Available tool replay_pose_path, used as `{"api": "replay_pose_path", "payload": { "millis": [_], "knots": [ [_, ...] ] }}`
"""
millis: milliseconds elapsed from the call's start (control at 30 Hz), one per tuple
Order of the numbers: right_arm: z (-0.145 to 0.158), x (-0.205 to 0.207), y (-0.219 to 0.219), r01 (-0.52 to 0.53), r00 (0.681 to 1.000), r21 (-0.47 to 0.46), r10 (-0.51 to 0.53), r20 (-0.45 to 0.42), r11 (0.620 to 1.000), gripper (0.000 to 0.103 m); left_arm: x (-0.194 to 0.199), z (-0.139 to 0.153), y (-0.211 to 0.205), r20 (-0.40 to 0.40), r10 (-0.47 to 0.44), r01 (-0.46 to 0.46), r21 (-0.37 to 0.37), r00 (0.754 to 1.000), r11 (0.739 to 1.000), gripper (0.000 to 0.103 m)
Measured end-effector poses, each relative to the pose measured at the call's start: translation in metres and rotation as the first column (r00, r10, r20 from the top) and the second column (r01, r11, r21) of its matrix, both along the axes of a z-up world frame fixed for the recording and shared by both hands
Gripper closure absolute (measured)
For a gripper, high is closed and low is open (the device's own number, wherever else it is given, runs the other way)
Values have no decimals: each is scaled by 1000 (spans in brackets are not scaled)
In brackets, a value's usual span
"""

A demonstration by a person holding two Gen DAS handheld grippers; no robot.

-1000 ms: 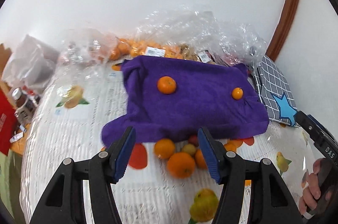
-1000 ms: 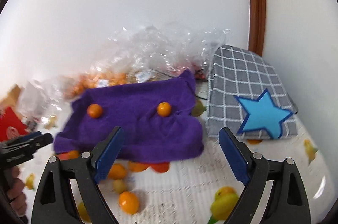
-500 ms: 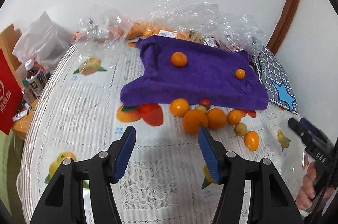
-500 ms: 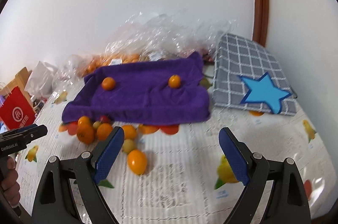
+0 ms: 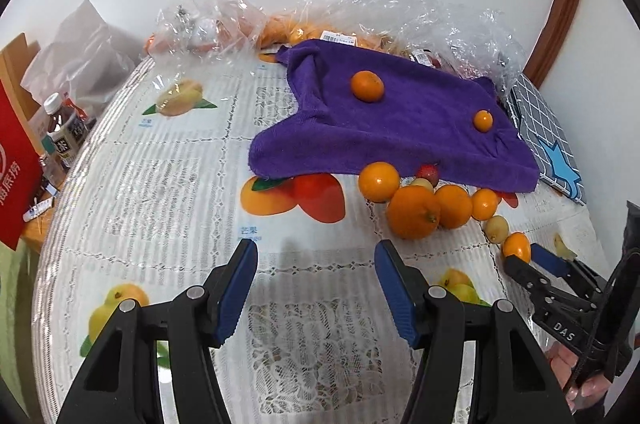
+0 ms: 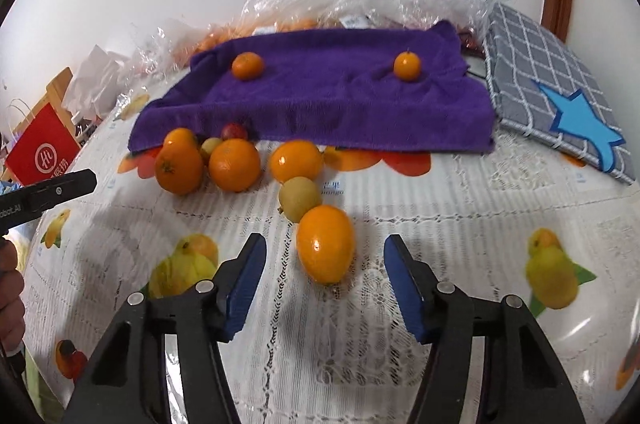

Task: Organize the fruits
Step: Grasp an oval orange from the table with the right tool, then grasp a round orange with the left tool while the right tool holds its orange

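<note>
A purple towel (image 5: 400, 127) (image 6: 320, 103) carries two small oranges (image 6: 247, 65) (image 6: 407, 65). Along its near edge on the table lies a cluster of fruit: a large orange (image 5: 412, 212), other oranges, a pale yellow fruit (image 6: 300, 198) and a small red one (image 6: 235, 131). An oval kumquat (image 6: 326, 244) lies nearest, just ahead of my right gripper (image 6: 324, 280). Its jaws are closing with the kumquat in the gap, pads clear of it. My left gripper (image 5: 316, 288) hovers open over bare tablecloth, left of the cluster, holding nothing.
A grey checked cloth with a blue star (image 6: 560, 95) lies right of the towel. Crinkled plastic bags of fruit (image 5: 400, 7) line the back by the wall. A red bag (image 5: 12, 163) and bottles (image 5: 64, 135) stand off the table's left edge.
Both grippers have dropped toward the table. The right one has come down over the kumquat and its jaws have narrowed. The left jaws are unchanged.
</note>
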State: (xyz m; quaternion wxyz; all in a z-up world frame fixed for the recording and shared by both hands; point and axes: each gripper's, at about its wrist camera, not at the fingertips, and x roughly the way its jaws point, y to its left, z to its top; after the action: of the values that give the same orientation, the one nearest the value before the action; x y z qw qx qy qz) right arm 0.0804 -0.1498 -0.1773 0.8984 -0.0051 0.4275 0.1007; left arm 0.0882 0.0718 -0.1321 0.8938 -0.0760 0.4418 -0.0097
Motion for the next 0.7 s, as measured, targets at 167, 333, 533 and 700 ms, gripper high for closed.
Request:
{"api": "replay_pose_path", "payload": {
  "millis": [167, 333, 533, 700],
  "knots": [
    [-9, 5, 4, -16, 1000, -47, 16, 1, 999, 68, 9, -11, -7, -13, -27, 27, -15, 1000, 1000, 44],
    [-6, 4, -8, -27, 999, -41, 28, 17, 999, 71, 19, -20, -14, -19, -46, 45, -31, 999, 998, 44],
    [-2, 3, -39, 22, 999, -62, -19, 46, 998, 71, 29, -26, -25, -9, -74, 74, 5, 997, 997, 44],
    [-6, 12, -61, 60, 998, 16, -60, 6, 998, 71, 42, -32, -26, -30, -60, 61, 35, 998, 998, 47]
  ]
}}
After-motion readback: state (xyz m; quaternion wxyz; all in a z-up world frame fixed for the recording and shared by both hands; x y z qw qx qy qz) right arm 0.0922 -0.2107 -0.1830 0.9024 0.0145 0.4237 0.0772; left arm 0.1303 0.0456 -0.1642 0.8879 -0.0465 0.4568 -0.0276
